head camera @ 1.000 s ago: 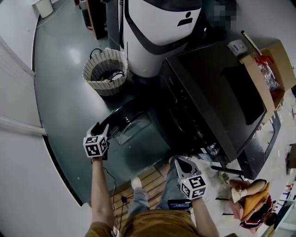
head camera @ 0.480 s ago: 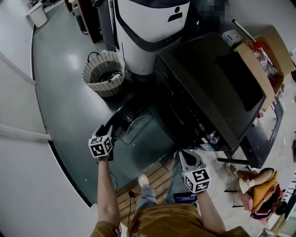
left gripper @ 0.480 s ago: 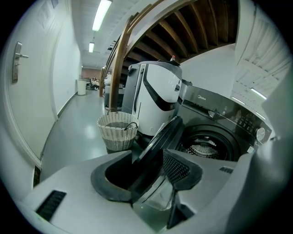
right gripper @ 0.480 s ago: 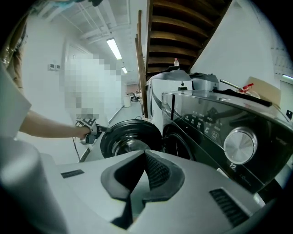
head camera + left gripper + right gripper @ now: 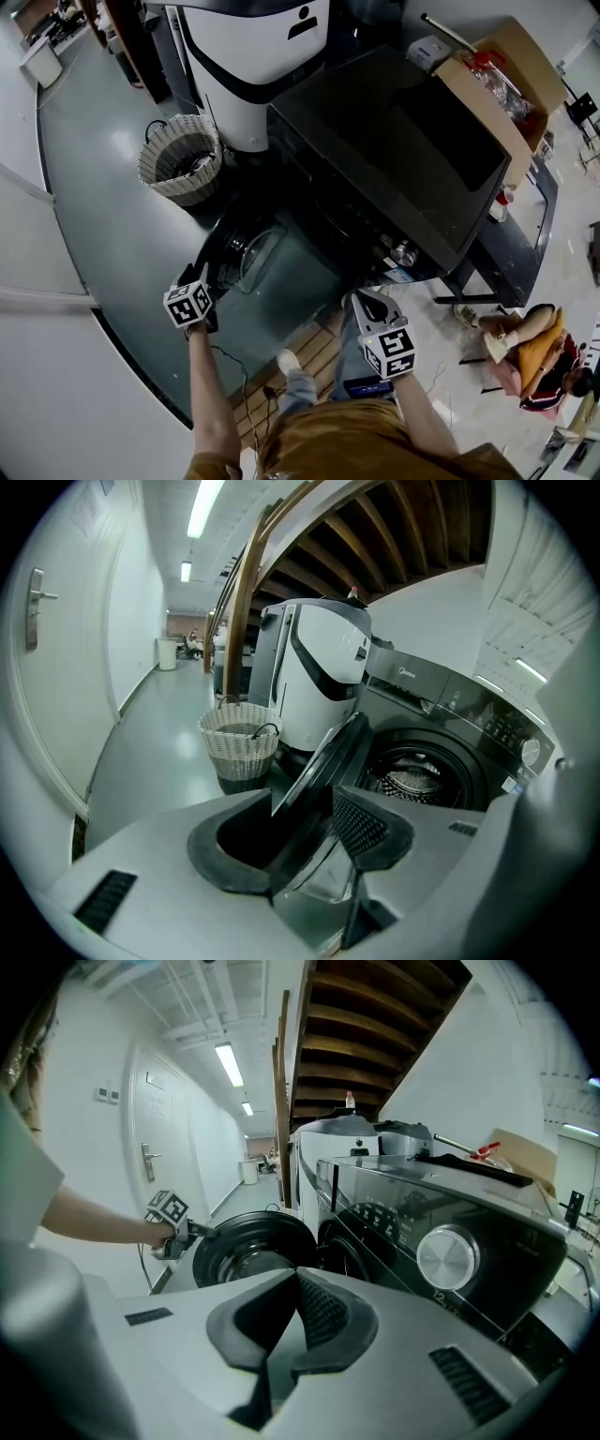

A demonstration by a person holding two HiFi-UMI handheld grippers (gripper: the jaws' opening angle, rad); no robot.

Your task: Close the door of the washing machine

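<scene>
Door of the washer stands swung wide, left of the drum, with its free rim between the jaws of the left tool; they have just been closing but do not yet visibly pinch it. The right tool waits off the washer's front, jaws together, empty. Best course: hold the rim loosely, sweep it along the hinge's arc, then press until it latches

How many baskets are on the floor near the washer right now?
1. In the head view the wicker basket stands on the floor, left of the white appliance and beyond the open washer door. Others could be hidden from view.
</scene>
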